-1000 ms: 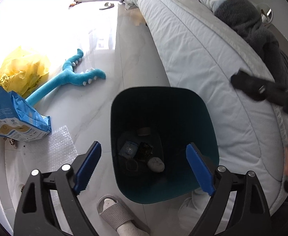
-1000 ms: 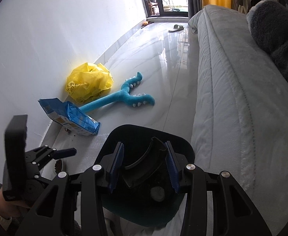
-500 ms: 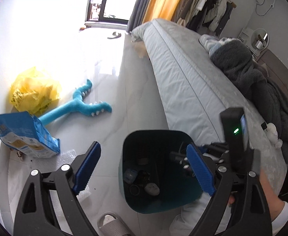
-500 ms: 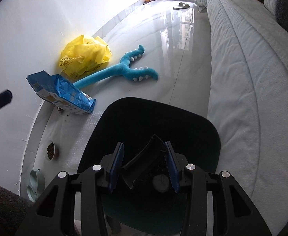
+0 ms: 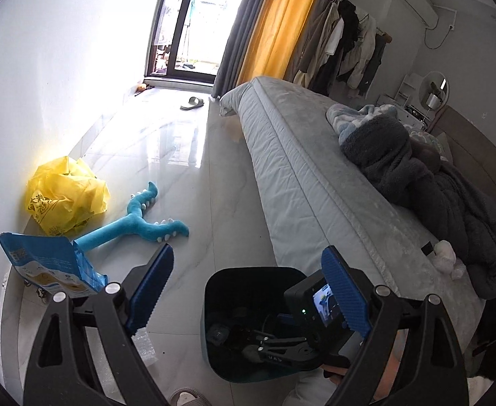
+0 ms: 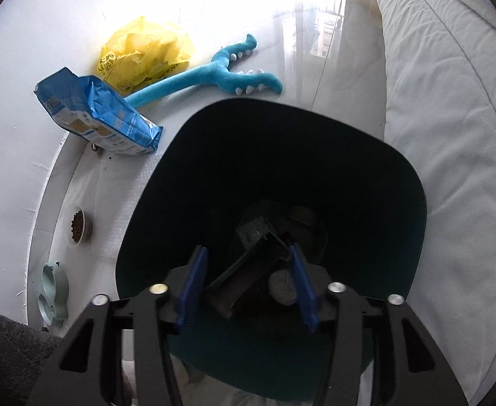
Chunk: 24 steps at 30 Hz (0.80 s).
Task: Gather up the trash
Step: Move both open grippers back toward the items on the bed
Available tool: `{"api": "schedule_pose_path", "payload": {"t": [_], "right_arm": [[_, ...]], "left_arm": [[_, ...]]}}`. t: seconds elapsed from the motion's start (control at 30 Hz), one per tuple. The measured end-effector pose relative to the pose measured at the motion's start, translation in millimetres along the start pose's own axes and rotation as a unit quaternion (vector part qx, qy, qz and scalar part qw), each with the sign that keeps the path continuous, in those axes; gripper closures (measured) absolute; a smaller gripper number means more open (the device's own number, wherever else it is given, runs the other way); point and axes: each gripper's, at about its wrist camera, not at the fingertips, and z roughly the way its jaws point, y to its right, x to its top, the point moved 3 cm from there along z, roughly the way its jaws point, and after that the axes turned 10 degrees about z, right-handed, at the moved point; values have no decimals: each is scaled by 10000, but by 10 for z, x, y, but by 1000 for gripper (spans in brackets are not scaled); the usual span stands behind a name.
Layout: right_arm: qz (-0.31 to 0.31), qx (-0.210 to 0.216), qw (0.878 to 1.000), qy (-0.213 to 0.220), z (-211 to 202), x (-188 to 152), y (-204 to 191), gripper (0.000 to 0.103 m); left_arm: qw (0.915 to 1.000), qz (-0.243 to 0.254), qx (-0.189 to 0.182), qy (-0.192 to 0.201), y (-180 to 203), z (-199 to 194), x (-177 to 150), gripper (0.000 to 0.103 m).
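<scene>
one dark teal bin [image 6: 413, 209] stands on the floor against the bed's [image 6: 451, 135] long edge. my right claw [image 6: 246, 284] hangs over it, blue pads spread, a black curved scrap [image 6: 248, 277] between them; whether they touch it i cannot tell. its long axis tilts up to the right. my left claw [image 5: 248, 291] gapes wide, holding nothing. one yellow bag [image 5: 65, 199], one blue pouch [image 6: 99, 118], one plush toy [image 5: 139, 220] by the wall. only the right view shows one kibble bowl [image 6: 77, 226].
</scene>
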Motion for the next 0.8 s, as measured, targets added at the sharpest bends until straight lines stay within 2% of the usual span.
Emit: {"api": "schedule_pose_path", "payload": {"t": [0.07,0.13,0.37,0.57,0.8], "right_arm": [[-15,-10,10000,11,-34,-34,-3,30],[-47,-6,10000,0,-68,-67,-8,25],[-121,211,9994,249,-354,-81,-26,24],[-131,449,9967,657,-784,-50,40,21],[-190,440,9922,1152,-1250,-71,216,19]], "left_arm": [[10000,9,-17,62,24,-27,37,12],[9999,28,-29,102,53,-42,69,14],[9993,146,-105,319,215,-133,225,16],[9984,283,-196,448,396,-123,345,20],[9976,261,-371,519,615,-55,443,25]]}}
